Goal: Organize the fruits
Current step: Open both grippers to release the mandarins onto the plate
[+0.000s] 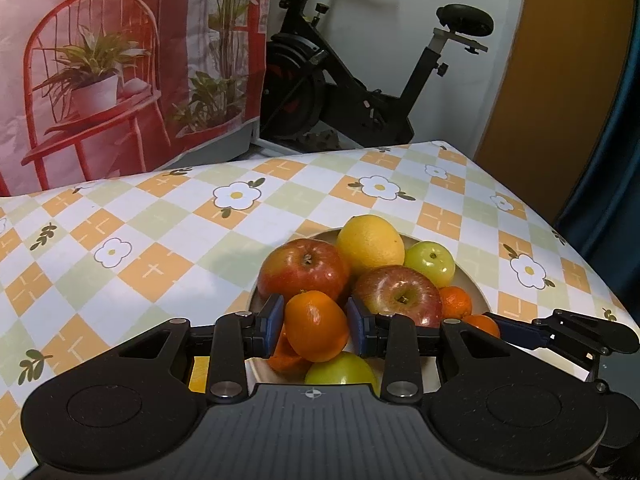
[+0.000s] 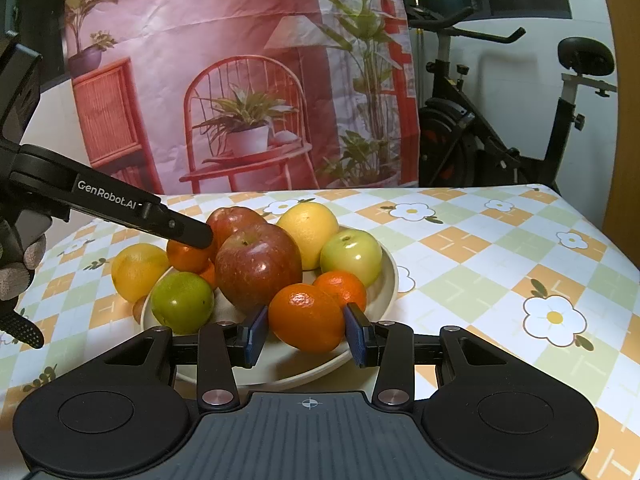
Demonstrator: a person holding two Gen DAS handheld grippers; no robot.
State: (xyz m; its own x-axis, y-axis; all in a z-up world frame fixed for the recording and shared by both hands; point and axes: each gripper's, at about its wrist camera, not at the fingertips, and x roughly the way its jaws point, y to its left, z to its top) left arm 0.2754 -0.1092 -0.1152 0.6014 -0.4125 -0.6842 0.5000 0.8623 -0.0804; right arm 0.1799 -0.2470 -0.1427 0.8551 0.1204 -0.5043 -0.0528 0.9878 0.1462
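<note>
A table [image 2: 500, 248] under a chequered cloth printed with white flowers carries a shallow cream plate [image 2: 390, 280] heaped with fruit. In the right wrist view, reading the plate as a clock face, a large red apple [image 2: 258, 266] fills the centre, a second red apple [image 2: 234, 218] lies behind it toward 11 o'clock, a yellow citrus [image 2: 310, 228] sits at 12 o'clock, a pale green apple [image 2: 352, 256] at 2 o'clock, a darker green apple [image 2: 182, 302] at 8 o'clock, and a small orange [image 2: 342, 286] at 4 o'clock. A further yellow fruit [image 2: 138, 270] rests on the cloth off the rim at 9 o'clock, touching or just beside the plate. The right gripper [image 2: 306, 332] is clenched on a mandarin [image 2: 306, 316] at the 5 o'clock rim, its blue pads pressed to either side. The left gripper [image 1: 316, 326] likewise grasps a second mandarin [image 1: 316, 326] at the near side of the heap, in front of the two red apples in its own view. In the right wrist view the left gripper's arm crosses in from 9 o'clock, hiding part of that mandarin; its side reads "GenRobot.AI". A gloved hand [image 2: 18, 272] holds it. Behind the table hang a printed backdrop [image 2: 240, 80] showing a red chair and potted plants, and an exercise bike [image 2: 500, 128] stands at 2 o'clock.
</note>
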